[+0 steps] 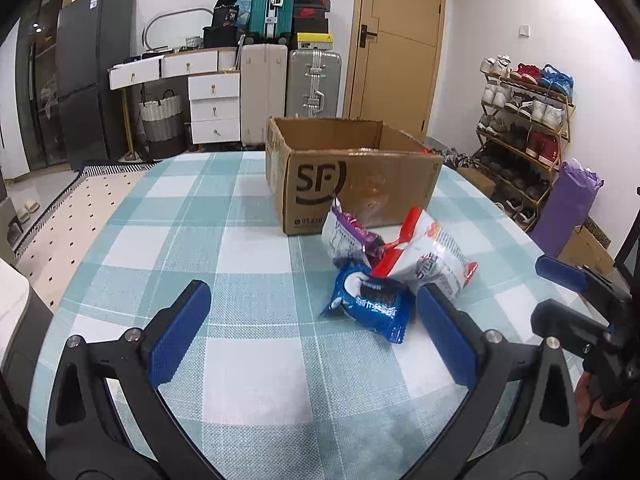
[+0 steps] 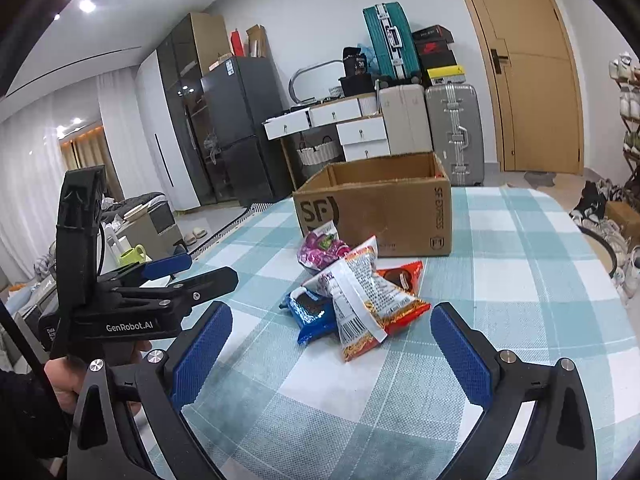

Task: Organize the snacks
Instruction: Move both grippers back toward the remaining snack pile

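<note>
SF box (image 1: 352,184) (side reads SF EXPRESS), snack pkts (image 2: 352,300) in front, both grippers (image 1: 312,332) (image 2: 332,344) spread wide, empty

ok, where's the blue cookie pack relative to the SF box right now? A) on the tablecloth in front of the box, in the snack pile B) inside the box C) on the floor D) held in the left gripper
A: the blue cookie pack lies on the checked tablecloth at the near edge of the snack pile, in front of the cardboard box; the left gripper is open and holds nothing.
</note>
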`<state>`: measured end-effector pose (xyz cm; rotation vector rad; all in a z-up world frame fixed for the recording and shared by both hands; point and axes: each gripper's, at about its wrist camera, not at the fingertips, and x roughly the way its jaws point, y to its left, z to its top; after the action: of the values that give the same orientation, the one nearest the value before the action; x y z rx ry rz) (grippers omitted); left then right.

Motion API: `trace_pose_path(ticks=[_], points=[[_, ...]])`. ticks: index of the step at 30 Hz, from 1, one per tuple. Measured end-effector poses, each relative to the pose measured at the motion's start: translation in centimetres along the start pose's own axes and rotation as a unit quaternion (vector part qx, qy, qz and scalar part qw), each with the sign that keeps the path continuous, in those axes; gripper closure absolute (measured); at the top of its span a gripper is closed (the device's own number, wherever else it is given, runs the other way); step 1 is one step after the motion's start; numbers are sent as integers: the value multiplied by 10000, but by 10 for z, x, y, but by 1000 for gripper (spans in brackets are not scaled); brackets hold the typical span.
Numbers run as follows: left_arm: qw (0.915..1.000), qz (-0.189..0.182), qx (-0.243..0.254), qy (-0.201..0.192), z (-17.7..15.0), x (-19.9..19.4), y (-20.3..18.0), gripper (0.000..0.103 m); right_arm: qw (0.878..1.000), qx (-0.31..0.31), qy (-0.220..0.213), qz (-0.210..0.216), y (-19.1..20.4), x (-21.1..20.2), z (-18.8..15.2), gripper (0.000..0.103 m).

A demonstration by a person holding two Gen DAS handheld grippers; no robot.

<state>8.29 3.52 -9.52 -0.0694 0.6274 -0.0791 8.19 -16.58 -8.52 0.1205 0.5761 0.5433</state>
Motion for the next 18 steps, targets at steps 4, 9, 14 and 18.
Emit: trace_pose_path(ticks=[4,9,14,18], points=[[9999,-13,-52,114,-5,18,1,0,9997,6,220,54,-6,15,1,2],[9997,-72,-137,192,-10,36,5,0,9995,-143,290,45,-6,29,5,2],[9992,-139,-223,290,-13,50,9,0,9988,-364,340,8,-3,44,10,2],[9979,-242,-451,409,-14,54,15,0,9975,-533,467,64,-1,60,16,2]])
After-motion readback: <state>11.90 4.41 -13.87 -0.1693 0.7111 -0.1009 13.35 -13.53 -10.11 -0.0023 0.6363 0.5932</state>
